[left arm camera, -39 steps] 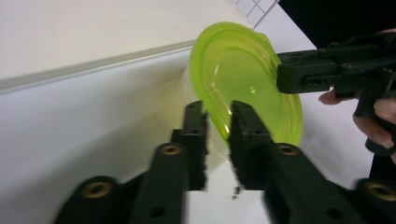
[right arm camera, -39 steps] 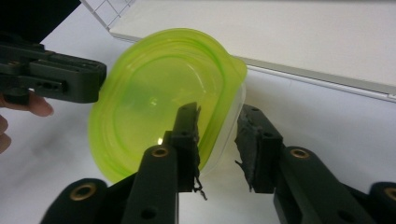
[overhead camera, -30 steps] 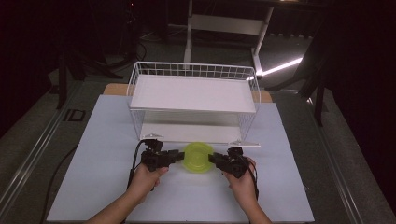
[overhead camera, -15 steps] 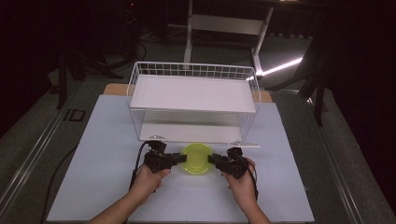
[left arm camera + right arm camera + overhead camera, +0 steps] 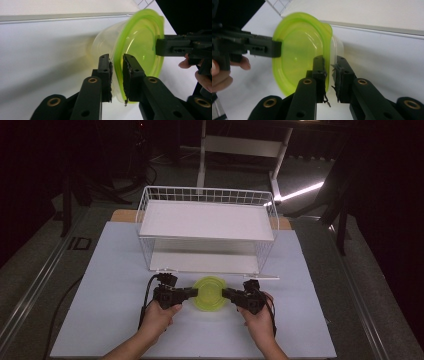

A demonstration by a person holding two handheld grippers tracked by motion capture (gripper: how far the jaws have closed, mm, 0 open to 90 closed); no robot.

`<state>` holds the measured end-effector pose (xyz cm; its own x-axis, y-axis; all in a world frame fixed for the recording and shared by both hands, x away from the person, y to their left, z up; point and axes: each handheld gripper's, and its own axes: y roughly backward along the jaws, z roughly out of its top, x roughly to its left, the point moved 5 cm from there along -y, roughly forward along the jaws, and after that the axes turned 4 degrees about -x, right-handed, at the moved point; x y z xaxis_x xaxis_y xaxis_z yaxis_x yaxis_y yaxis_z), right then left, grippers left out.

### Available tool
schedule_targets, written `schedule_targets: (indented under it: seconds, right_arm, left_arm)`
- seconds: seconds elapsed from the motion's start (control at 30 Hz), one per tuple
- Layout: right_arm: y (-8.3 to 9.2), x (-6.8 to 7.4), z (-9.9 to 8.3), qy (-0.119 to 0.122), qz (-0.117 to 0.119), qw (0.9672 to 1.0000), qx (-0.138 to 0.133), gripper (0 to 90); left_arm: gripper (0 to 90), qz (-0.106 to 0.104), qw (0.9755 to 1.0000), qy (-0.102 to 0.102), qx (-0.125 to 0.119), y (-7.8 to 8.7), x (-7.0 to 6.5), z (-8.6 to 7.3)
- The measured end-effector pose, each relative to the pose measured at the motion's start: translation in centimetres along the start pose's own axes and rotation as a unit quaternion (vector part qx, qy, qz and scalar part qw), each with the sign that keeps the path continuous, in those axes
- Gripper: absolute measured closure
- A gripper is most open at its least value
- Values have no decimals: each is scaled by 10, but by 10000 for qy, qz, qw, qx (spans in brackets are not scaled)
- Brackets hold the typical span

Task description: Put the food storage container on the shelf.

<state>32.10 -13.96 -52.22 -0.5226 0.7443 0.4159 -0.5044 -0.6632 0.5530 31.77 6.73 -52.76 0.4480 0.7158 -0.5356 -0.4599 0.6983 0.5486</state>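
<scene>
A clear round container with a lime-green lid (image 5: 210, 293) sits on the white table just in front of the wire rack. My left gripper (image 5: 196, 293) comes in from its left and my right gripper (image 5: 226, 294) from its right, each held in a hand. In the left gripper view the container (image 5: 140, 40) has its lid rim between my left gripper's (image 5: 116, 65) pads, which have just been closing onto it. In the right gripper view the container (image 5: 299, 50) has its opposite rim pinched the same way by my right gripper (image 5: 330, 66), whose jaws also just closed in.
A white wire rack (image 5: 207, 220) with two shelves stands behind the container, its lower shelf open toward me. The white table top (image 5: 110, 320) stretches wide on both sides. Black cables trail from the left gripper. A dark floor surrounds the table.
Both pairs of jaws have narrowed around the lid rim. The left gripper has edged slightly in toward the container. The container stays in place.
</scene>
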Motion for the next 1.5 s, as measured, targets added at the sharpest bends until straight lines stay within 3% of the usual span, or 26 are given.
schedule_targets:
  seconds: [0.13, 0.23, 0.47, 0.77, 1.23, 1.33, 1.4, 1.5]
  right_arm:
    - [1, 4, -1, 261, -167, 9995, 0, 803]
    - [3, 7, 2, 264, -143, 9995, -73, 804]
    - [0, 12, 17, 328, -150, 9991, -244, 805]
    - [-16, 13, 30, 254, -234, 9989, -318, 804]
    - [-33, 0, 45, 89, -271, 9986, -450, 803]
    - [-35, -3, 48, 88, -302, 9984, -479, 803]
    - [-37, -6, 49, 69, -342, 9981, -500, 802]
    - [-38, -8, 50, -8, -308, 9981, -525, 802]
  left_arm:
    - [806, -14, 10000, -30, -86, 2, -1, 3]
    - [808, 0, 9996, -180, -223, 5, -1, 9]
    - [807, -4, 9982, -297, -516, 11, 4, 22]
    - [805, 151, 9976, -315, -593, 9, 18, 37]
    - [803, 298, 9956, -400, -789, -2, 29, 56]
    - [802, 331, 9939, -554, -890, -4, 29, 59]
    - [800, 333, 9903, -889, -1010, -6, 28, 61]
    - [800, 284, 9905, -856, -1038, -9, 32, 62]
